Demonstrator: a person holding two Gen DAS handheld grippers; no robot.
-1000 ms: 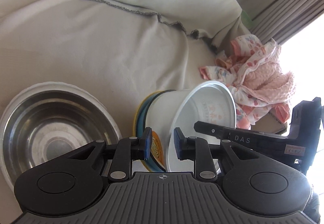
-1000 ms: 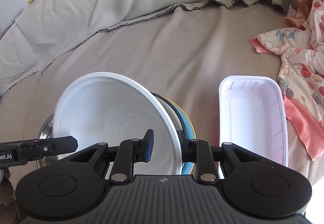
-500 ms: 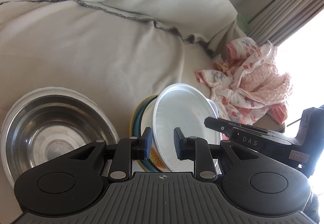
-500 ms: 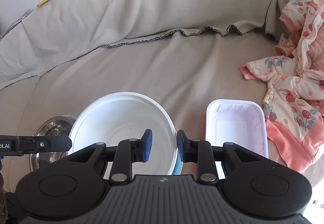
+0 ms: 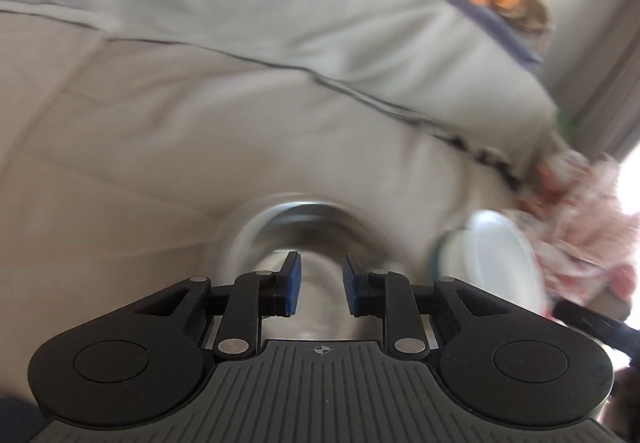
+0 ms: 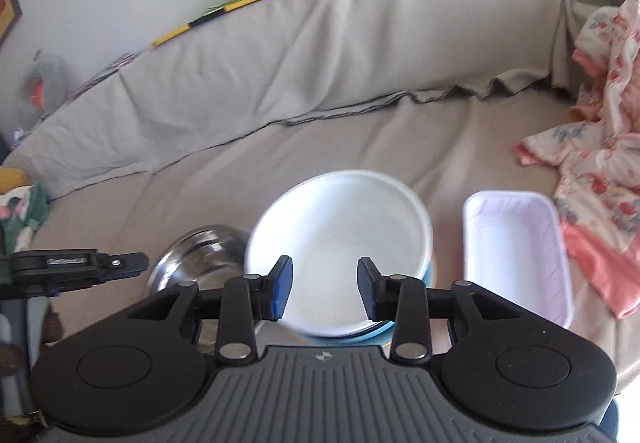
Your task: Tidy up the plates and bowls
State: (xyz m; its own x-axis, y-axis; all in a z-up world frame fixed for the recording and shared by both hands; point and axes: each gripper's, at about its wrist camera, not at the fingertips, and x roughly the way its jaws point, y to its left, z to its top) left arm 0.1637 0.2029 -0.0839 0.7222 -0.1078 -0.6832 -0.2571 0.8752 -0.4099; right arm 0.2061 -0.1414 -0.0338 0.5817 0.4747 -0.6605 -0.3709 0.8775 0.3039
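While both tools hang released, the right tool [image 6: 323, 293] hovers above the round white plastic bowl [image 6: 340, 247], nested on blue plates; left of that bowl the steel bowl [image 5: 304, 239] faces the left tool [image 5: 319, 289], likely next.

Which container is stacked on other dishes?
The round white bowl, nested on blue-rimmed dishes. The steel bowl and rectangular white tray sit alone on the sofa.
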